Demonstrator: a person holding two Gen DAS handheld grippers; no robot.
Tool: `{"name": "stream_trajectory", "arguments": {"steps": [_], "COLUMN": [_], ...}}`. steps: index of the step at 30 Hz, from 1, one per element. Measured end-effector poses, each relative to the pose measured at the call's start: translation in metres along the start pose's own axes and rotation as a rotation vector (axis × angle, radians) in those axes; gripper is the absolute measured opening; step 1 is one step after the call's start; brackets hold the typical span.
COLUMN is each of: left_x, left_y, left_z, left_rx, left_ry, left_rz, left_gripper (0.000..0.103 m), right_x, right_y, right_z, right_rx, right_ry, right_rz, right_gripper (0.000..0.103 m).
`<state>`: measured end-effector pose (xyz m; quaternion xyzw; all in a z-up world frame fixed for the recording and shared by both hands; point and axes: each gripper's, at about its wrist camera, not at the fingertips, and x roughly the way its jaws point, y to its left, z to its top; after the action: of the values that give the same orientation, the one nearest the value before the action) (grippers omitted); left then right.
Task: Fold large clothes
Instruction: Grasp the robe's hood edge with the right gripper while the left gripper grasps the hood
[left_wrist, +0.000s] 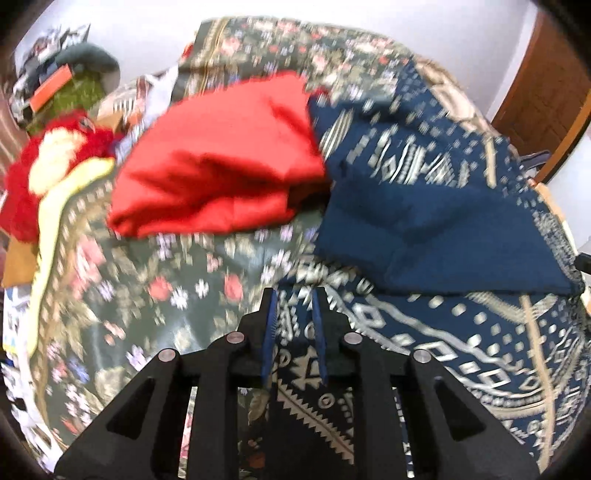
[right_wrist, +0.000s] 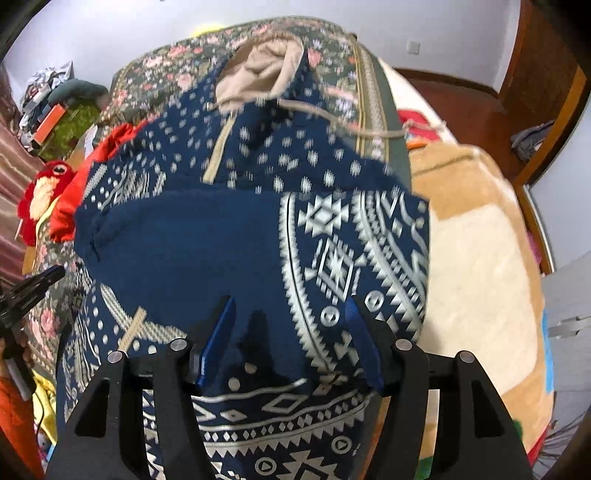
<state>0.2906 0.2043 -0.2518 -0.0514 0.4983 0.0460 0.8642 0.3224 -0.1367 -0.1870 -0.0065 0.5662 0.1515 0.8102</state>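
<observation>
A navy hoodie with white geometric patterns (right_wrist: 258, 236) lies on the floral bedspread (left_wrist: 155, 295), its beige-lined hood (right_wrist: 258, 70) at the far end. In the left wrist view the hoodie (left_wrist: 424, 229) fills the right side. My left gripper (left_wrist: 295, 299) has its jaws narrowly apart over the hoodie's near edge; whether cloth is pinched is unclear. My right gripper (right_wrist: 290, 306) is open above the hoodie's lower part. The left gripper also shows at the left edge of the right wrist view (right_wrist: 40, 280).
A folded red garment (left_wrist: 221, 162) lies left of the hoodie. A red plush toy (left_wrist: 48, 162) and clutter (left_wrist: 62, 81) sit at the far left. A beige blanket (right_wrist: 480, 258) covers the bed's right side. A wooden door (left_wrist: 546, 96) stands at the right.
</observation>
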Motion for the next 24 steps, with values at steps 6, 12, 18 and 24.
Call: {"name": "stream_trajectory", "arguments": {"steps": [6,12,18,24], "left_x": [-0.031,-0.040,-0.020,0.027], "left_y": [-0.036,-0.080,-0.110,-0.126], "left_z": [0.040,0.085,0.127,0.170], "left_rx": [0.093,0.191,0.197,0.147], "left_ry": [-0.128,-0.229,-0.249,-0.196], "left_rz": [0.004,-0.007,-0.039,-0.084], "left_gripper": [0.034,0.047,0.053,0.053], "right_x": [-0.020,-0.027,-0.019,0.012], "right_y": [0.002,0.000,-0.003,-0.014], "right_z": [0.024,0.057,0.093,0.134], "right_rx": [-0.024,-0.044,-0.036,0.003], "right_ry": [-0.100,-0.183,-0.243,-0.238], "right_rz": [-0.001,-0.012,-0.012,0.012], "right_gripper": [0.058,0.058,0.059,0.060]}}
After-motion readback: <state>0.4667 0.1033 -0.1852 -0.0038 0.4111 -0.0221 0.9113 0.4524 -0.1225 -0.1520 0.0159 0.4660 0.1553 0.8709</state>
